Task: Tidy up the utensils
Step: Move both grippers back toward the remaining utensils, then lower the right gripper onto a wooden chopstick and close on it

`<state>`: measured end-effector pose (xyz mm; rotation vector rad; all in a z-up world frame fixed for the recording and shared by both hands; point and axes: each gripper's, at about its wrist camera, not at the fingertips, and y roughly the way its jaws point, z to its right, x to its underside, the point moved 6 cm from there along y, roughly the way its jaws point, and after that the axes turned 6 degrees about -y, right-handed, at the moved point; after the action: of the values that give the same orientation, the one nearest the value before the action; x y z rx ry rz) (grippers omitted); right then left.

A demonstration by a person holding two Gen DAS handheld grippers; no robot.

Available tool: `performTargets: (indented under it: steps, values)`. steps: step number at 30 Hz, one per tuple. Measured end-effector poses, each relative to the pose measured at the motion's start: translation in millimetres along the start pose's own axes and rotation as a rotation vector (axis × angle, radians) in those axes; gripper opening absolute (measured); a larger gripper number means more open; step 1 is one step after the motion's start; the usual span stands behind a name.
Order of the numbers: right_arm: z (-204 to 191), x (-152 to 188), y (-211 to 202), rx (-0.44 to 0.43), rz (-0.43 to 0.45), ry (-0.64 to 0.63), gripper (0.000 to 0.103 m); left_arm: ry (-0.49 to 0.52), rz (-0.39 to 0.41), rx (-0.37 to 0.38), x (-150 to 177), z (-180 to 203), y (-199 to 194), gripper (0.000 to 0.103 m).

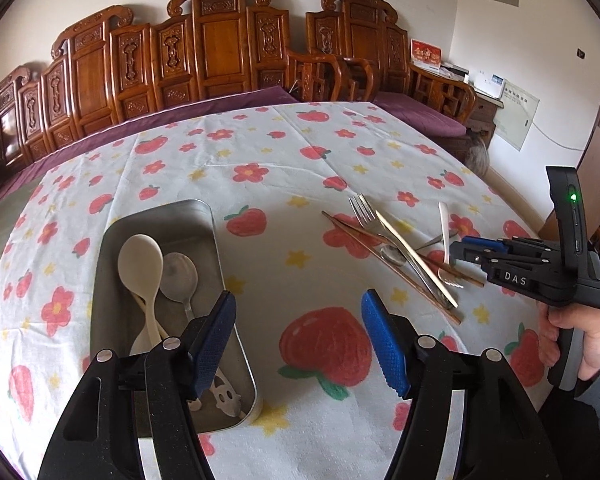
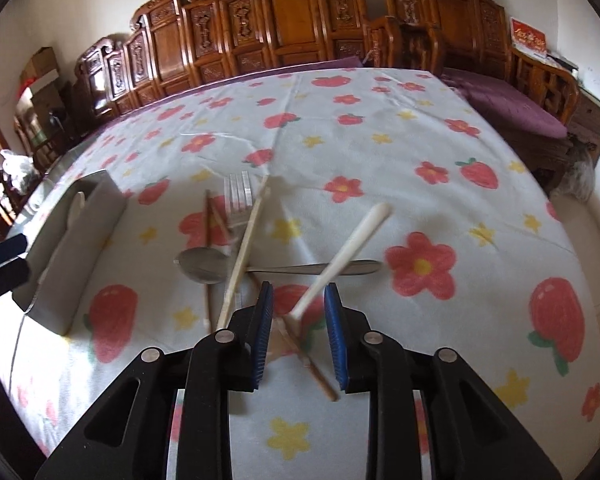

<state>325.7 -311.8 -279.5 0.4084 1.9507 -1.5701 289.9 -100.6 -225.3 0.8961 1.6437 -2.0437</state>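
Note:
A steel tray (image 1: 204, 216) at the left holds a white spoon (image 1: 140, 260), a metal spoon (image 1: 179, 276) and other utensils. My left gripper (image 1: 298, 336) is open and empty, hovering just right of the tray. A loose pile lies on the cloth: a metal fork (image 2: 239, 198), a metal spoon (image 2: 204, 266), brown chopsticks (image 2: 208, 232), a cream chopstick (image 2: 246, 240) and a white plastic utensil (image 2: 352, 248). My right gripper (image 2: 298, 332) is open, its jaws either side of the white utensil's lower end, apart from it. The pile (image 1: 404, 248) shows in the left view too.
The table carries a white cloth (image 2: 380, 140) printed with strawberries and flowers. Carved wooden benches (image 1: 220, 48) with purple cushions line the far side. The table's right edge drops off near a wall (image 1: 520, 184). The tray (image 2: 72, 248) shows at the left of the right view.

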Motion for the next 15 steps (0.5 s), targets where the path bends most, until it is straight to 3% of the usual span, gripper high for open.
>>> performTargets:
  steps: [4,7,12,15]
  values:
    - [-24,-2,2,-0.056,-0.001,-0.035,0.024,0.012,-0.012,-0.001,5,5,5,0.062]
    - [-31,-1,8,-0.052,-0.023,-0.055,0.023,0.020,-0.021,-0.006,10,7,8,0.062]
    - [-34,3,20,-0.017,-0.074,-0.085,0.007,0.034,-0.033,-0.011,15,11,12,0.062]
    - [-28,6,20,-0.022,-0.084,-0.073,0.006,0.039,-0.040,-0.015,17,15,14,0.062]
